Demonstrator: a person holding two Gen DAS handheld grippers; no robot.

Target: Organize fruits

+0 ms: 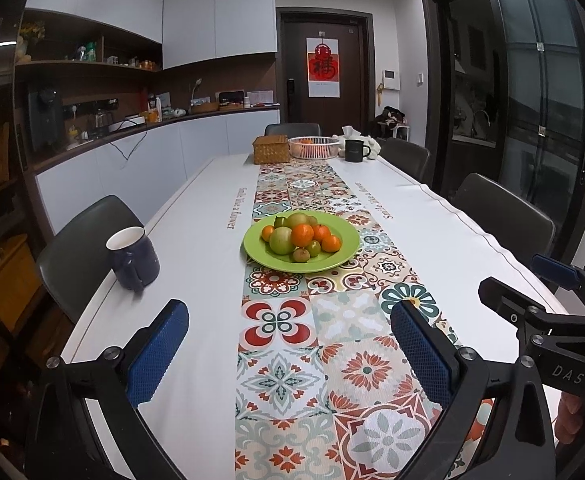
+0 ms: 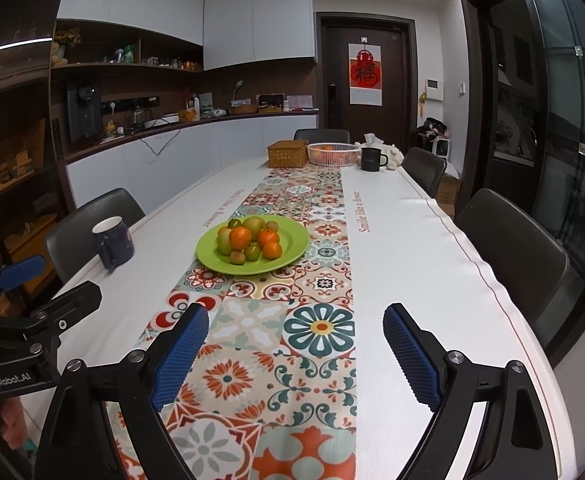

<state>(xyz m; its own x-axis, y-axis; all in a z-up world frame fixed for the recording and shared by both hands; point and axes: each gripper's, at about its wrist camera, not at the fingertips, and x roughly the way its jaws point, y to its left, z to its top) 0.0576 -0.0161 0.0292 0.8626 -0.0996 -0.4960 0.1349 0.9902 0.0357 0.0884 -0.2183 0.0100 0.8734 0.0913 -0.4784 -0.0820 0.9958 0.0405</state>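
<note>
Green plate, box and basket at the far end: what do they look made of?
Green plate: glossy glazed ceramic or plastic; its rim reflects light. Box: woven rattan or bamboo, tan weave visible. Basket: likely white plastic or coated wire; thin open slats.

Home dining room: long tabletop (image 1: pixel 196 240) with patterned runner (image 1: pixel 312 320), dining chairs (image 1: pixel 504 216), wall cabinets (image 1: pixel 216 16), cluttered counter (image 1: pixel 140 128), entry door (image 1: pixel 324 72) with red calendar (image 1: pixel 322 67).

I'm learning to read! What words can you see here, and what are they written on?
"Smile like a flower": tablecloth, printed along both sides of the runner.
"GenRobot.AI": left gripper's body, seen by the right camera.
"DAS": right gripper's body, seen by the left camera.
"福": red door poster.
Poster's small print: unreadable.
</note>
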